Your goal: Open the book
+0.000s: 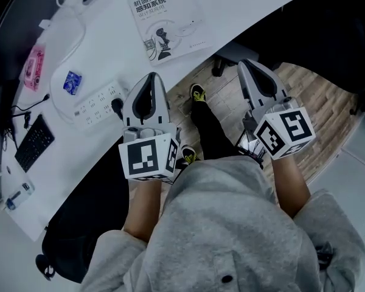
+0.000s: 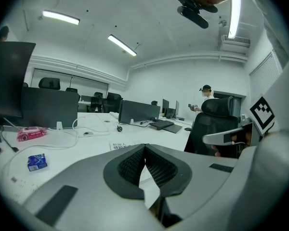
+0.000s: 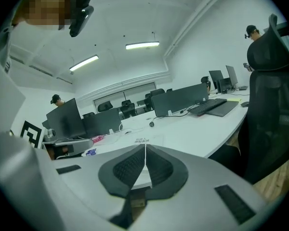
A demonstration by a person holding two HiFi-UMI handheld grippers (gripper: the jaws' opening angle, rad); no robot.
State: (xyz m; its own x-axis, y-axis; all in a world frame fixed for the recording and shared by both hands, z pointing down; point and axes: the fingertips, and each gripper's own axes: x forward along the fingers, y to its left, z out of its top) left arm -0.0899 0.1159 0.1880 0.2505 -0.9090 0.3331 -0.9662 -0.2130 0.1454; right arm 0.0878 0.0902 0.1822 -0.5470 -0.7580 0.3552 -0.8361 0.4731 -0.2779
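Observation:
A closed book (image 1: 169,22) with a white cover and dark print lies flat on the white desk (image 1: 109,47), at the far side near the desk's curved edge. My left gripper (image 1: 153,76) hovers over the desk edge, short of the book, shut with nothing between its jaws. My right gripper (image 1: 246,62) is off the desk, over the wooden floor to the right of the book, also shut and empty. In the left gripper view the book (image 2: 123,146) shows just beyond the closed left gripper (image 2: 145,148). The right gripper view shows the book (image 3: 147,140) past the closed right gripper (image 3: 145,147).
A white power strip (image 1: 100,104) with a black plug lies left of my left gripper. A blue packet (image 1: 72,82), a pink packet (image 1: 33,67), a white cable and a black keyboard (image 1: 34,142) lie farther left. A black office chair (image 1: 328,29) stands at the right.

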